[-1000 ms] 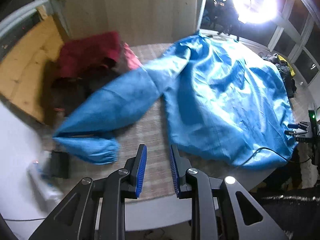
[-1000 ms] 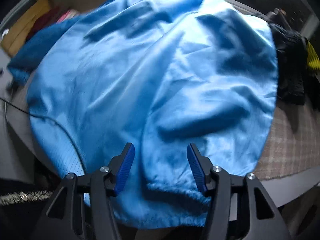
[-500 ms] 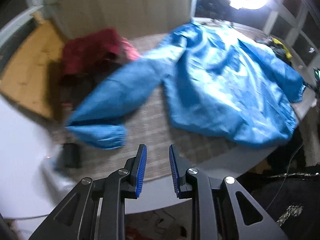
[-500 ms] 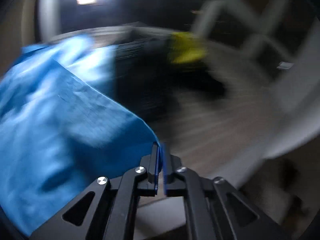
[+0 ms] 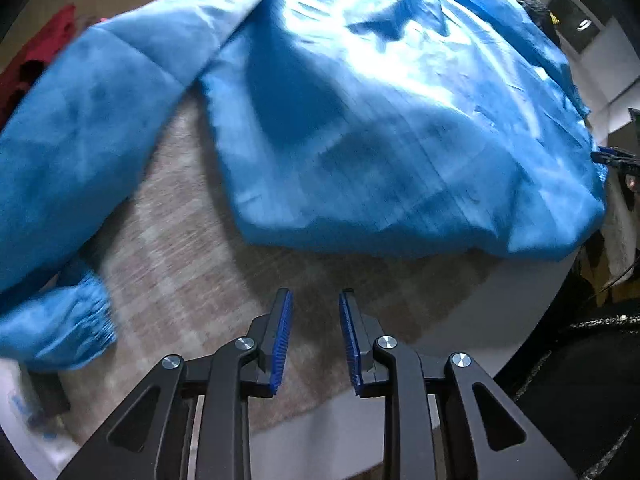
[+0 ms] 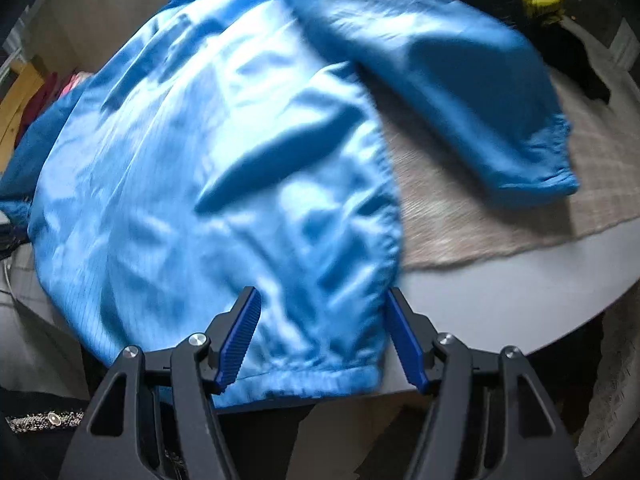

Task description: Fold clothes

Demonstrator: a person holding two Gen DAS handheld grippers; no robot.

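Note:
A shiny blue jacket (image 5: 380, 120) lies spread flat on a round table with a beige checked cloth (image 5: 192, 248). Its left sleeve (image 5: 72, 160) runs out to an elastic cuff (image 5: 84, 320). My left gripper (image 5: 314, 316) is open and empty over the cloth, just short of the jacket's side edge. In the right wrist view the jacket (image 6: 208, 168) fills the frame, its other sleeve (image 6: 472, 92) stretched out to the right. My right gripper (image 6: 322, 320) is wide open, its fingers straddling the jacket's elastic hem (image 6: 304, 376) at the table edge.
Red clothing (image 5: 36, 60) lies at the far left. A black and yellow pile (image 6: 536, 12) sits beyond the right sleeve. The grey table rim (image 6: 520, 304) shows past the cloth. A dark object (image 5: 44, 392) sits near the left cuff.
My left gripper moved forward, closer to the jacket's side. My right gripper, shut on blue cloth half a second ago, has opened wide and now sits over the hem; the right sleeve lies spread out.

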